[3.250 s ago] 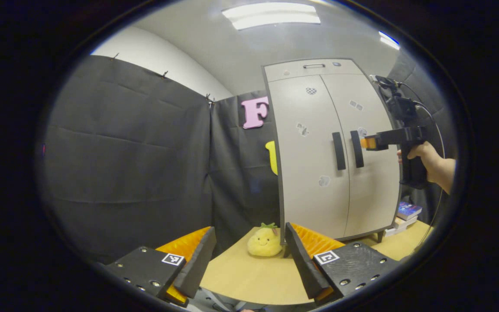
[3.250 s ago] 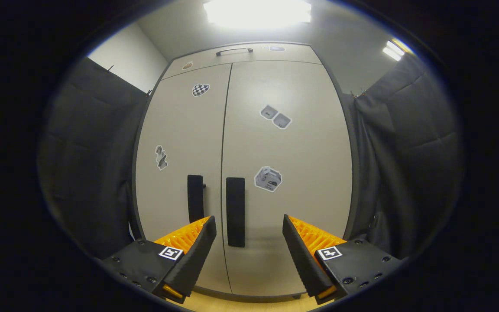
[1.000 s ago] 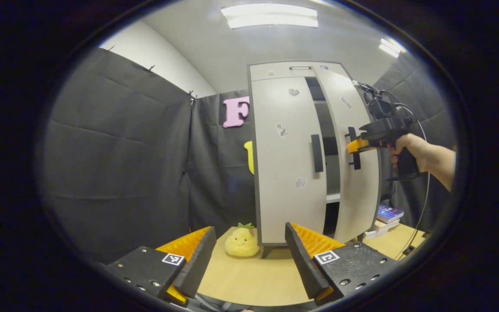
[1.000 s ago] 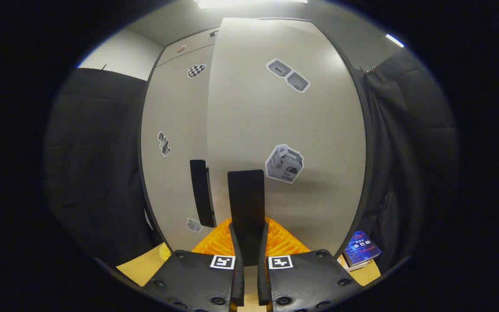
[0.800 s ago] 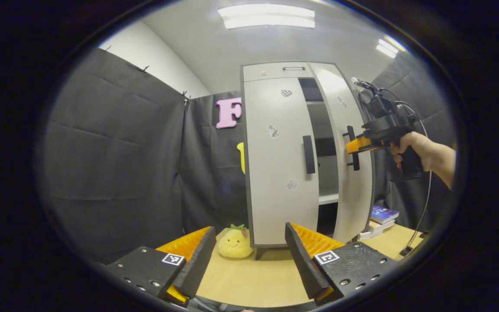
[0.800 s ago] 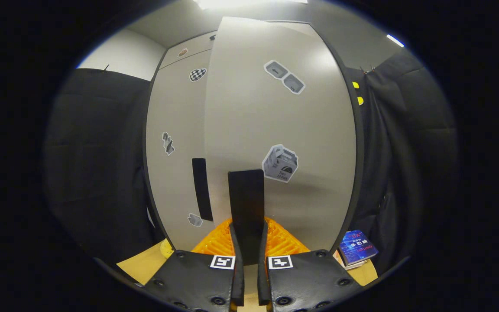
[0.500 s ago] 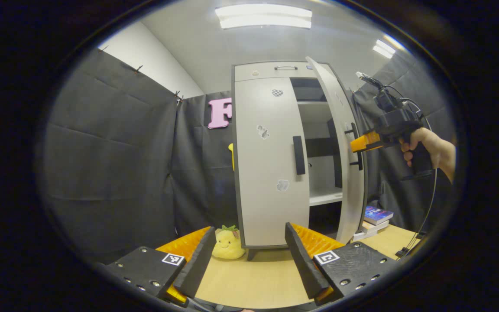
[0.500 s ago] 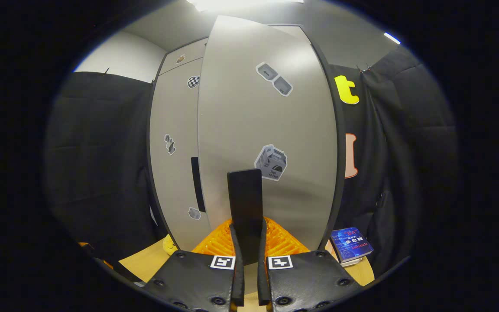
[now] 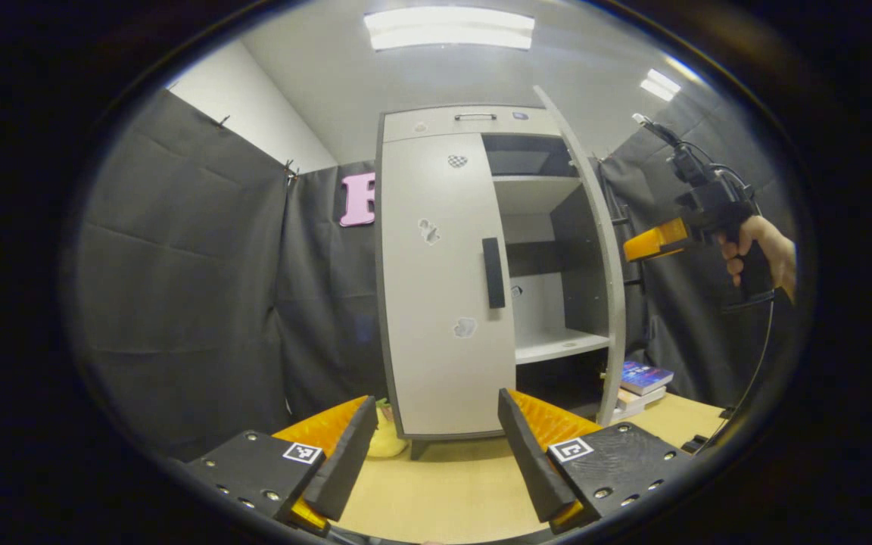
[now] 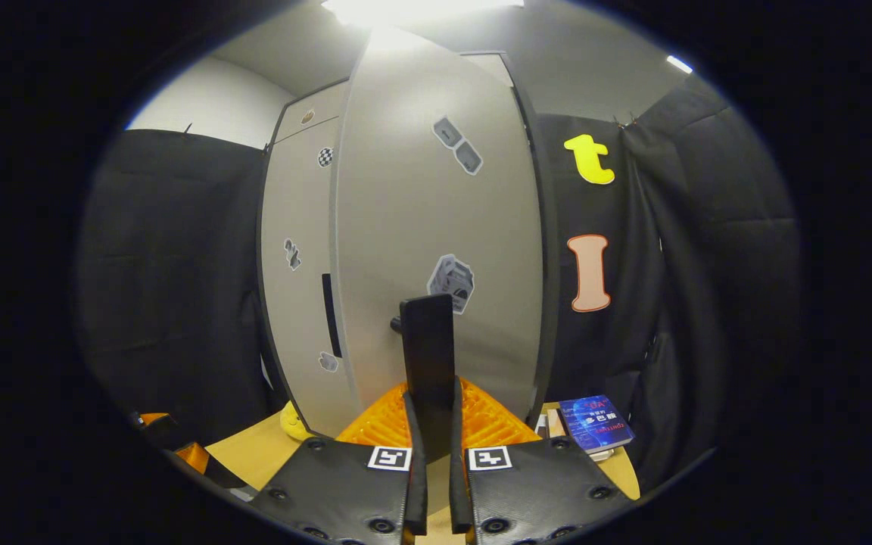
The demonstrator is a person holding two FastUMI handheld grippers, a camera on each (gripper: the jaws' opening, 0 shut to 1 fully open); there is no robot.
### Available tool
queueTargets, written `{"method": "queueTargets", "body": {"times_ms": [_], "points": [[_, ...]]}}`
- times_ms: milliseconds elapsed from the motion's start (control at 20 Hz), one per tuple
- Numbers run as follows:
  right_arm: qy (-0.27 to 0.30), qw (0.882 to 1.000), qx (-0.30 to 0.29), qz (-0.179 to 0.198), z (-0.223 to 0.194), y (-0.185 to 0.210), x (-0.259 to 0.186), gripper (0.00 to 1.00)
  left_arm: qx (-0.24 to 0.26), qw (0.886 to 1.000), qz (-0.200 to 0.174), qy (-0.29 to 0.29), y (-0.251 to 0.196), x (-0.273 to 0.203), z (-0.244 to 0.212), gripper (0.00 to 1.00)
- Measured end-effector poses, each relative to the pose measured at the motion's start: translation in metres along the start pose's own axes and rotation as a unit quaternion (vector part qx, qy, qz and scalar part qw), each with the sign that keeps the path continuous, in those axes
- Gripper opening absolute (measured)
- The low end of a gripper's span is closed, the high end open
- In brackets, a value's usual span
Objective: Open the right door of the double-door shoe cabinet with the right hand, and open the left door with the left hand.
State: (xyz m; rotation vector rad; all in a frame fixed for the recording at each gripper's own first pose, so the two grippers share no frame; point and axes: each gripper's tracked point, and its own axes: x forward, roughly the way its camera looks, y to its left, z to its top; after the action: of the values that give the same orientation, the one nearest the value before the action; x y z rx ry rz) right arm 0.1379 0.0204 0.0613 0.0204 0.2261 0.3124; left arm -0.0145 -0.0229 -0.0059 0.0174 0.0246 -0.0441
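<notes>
Right tool (image 10: 431, 454), pinching the handle (image 10: 427, 356), has swung the right door (image 10: 436, 227) wider; left tool (image 9: 432, 446) spread.

Yellow plush toy (image 9: 384, 441) mostly hidden behind left gripper's finger (image 9: 337, 458) and foot of shoe cabinet (image 9: 443, 288); just a sliver poking out. Same plush (image 10: 294, 421) in right gripper view, cut off by cabinet's left door (image 10: 296, 303). Lower end of right door handle (image 10: 428, 363) buried between right gripper's fingers (image 10: 415, 462). Books (image 9: 642, 382) right of cabinet partly blocked by open right door (image 9: 602, 265). Stickers (image 9: 428, 231) on left door too small to make out. Hand (image 9: 765, 253) cut off at wrist by view's edge.
</notes>
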Motion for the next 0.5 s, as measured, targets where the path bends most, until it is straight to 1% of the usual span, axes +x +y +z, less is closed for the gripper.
{"method": "queueTargets", "body": {"times_ms": [50,100,150,200,250,300,400,450,500], "points": [[-0.002,1.0,-0.003,-0.004,0.001,-0.006,-0.004,0.13,0.001,1.0,-0.005,0.001,-0.005,0.001,0.0,0.92],[-0.002,1.0,-0.006,-0.009,0.001,-0.012,-0.008,0.09,0.004,1.0,-0.009,0.001,-0.009,0.004,0.001,0.92],[-0.002,1.0,-0.009,-0.013,0.001,-0.019,-0.012,0.13,0.007,1.0,-0.013,0.0,-0.013,0.006,0.001,0.92],[-0.002,1.0,-0.011,-0.017,0.001,-0.024,-0.015,0.13,0.008,1.0,-0.017,0.0,-0.017,0.009,0.002,0.92],[-0.001,1.0,-0.014,-0.022,0.001,-0.029,-0.017,0.09,0.009,1.0,-0.021,-0.001,-0.022,0.009,0.003,0.92],[-0.001,0.999,-0.017,-0.029,0.0,-0.036,-0.02,0.13,0.01,1.0,-0.025,-0.001,-0.026,0.012,0.005,0.92],[-0.004,0.999,-0.022,-0.037,0.001,-0.048,-0.026,0.13,0.008,0.999,-0.032,-0.002,-0.034,0.018,0.007,0.92],[-0.005,0.999,-0.022,-0.039,0.0,-0.051,-0.027,0.09,0.006,0.999,-0.036,-0.003,-0.039,0.019,0.006,0.92],[-0.006,0.999,-0.021,-0.04,0.0,-0.054,-0.03,0.08,0.005,0.999,-0.04,-0.004,-0.043,0.02,0.007,0.92]]}}
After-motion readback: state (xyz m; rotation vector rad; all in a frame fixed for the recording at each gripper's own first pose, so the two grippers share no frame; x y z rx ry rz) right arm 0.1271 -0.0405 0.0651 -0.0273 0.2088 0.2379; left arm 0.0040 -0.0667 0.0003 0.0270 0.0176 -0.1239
